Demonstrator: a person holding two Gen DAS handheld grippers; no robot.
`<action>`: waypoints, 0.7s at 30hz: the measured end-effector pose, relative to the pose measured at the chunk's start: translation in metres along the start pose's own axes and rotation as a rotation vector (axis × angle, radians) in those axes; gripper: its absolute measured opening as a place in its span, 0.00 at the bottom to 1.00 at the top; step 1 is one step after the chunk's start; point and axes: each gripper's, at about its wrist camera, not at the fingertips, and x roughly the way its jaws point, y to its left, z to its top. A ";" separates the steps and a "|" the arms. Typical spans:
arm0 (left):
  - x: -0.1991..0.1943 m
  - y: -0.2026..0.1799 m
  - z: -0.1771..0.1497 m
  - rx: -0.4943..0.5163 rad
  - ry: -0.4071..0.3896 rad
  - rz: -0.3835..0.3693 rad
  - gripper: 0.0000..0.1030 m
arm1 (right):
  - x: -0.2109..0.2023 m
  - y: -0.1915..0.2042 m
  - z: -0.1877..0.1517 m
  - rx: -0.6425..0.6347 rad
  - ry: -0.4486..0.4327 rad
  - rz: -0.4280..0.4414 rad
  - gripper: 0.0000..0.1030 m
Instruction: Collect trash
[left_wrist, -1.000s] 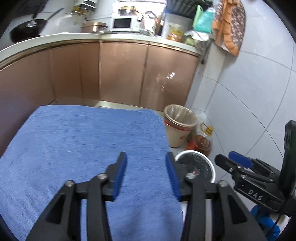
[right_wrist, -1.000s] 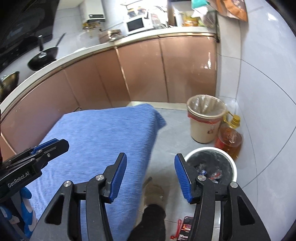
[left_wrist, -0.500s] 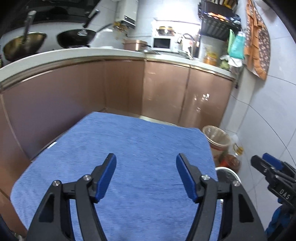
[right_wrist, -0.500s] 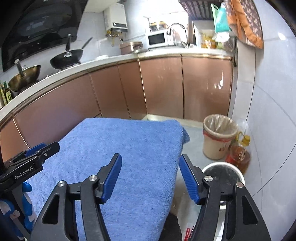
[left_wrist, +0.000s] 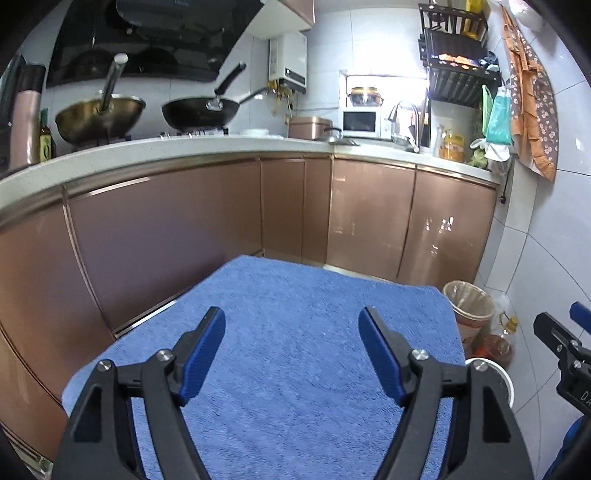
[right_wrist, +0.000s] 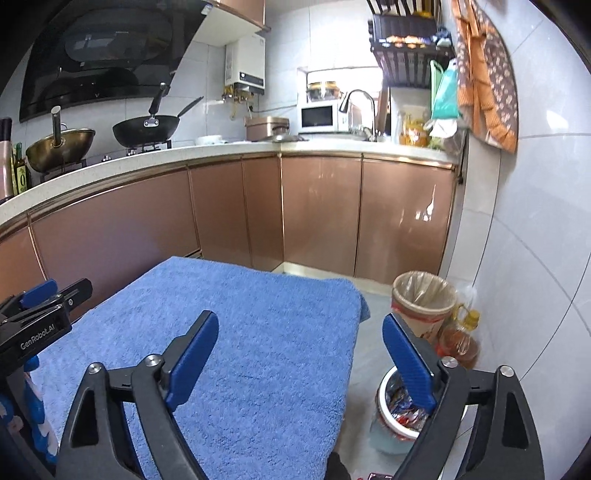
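Observation:
My left gripper (left_wrist: 291, 321) is open and empty above a table covered by a blue towel (left_wrist: 295, 350). My right gripper (right_wrist: 301, 328) is open and empty over the towel's (right_wrist: 240, 332) right edge. A white bin (right_wrist: 397, 410) holding colourful wrappers stands on the floor right of the table; its rim shows in the left wrist view (left_wrist: 495, 373). No trash shows on the towel. The right gripper's tip shows at the right of the left wrist view (left_wrist: 565, 343), and the left gripper at the left of the right wrist view (right_wrist: 40, 314).
A beige lined bin (right_wrist: 423, 306) and an oil bottle (right_wrist: 458, 332) stand by the tiled wall (right_wrist: 524, 258). Copper cabinets (left_wrist: 295, 221) under a white counter (left_wrist: 221, 147) carry woks, a microwave and a sink. A small red item lies on the floor (right_wrist: 373, 476).
Both grippers have tilted up and pulled back, so the counter and wall fill more of each view. Both jaws have opened wider. The white bin has slid toward the lower right.

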 end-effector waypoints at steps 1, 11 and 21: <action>-0.003 -0.001 0.001 0.004 -0.010 0.008 0.74 | -0.004 0.002 0.001 -0.007 -0.012 -0.006 0.89; -0.023 -0.009 0.008 0.023 -0.070 0.041 0.83 | -0.024 0.011 0.002 -0.029 -0.095 -0.042 0.99; -0.026 -0.015 0.007 0.031 -0.084 0.044 0.83 | -0.027 0.006 0.000 -0.004 -0.107 -0.053 1.00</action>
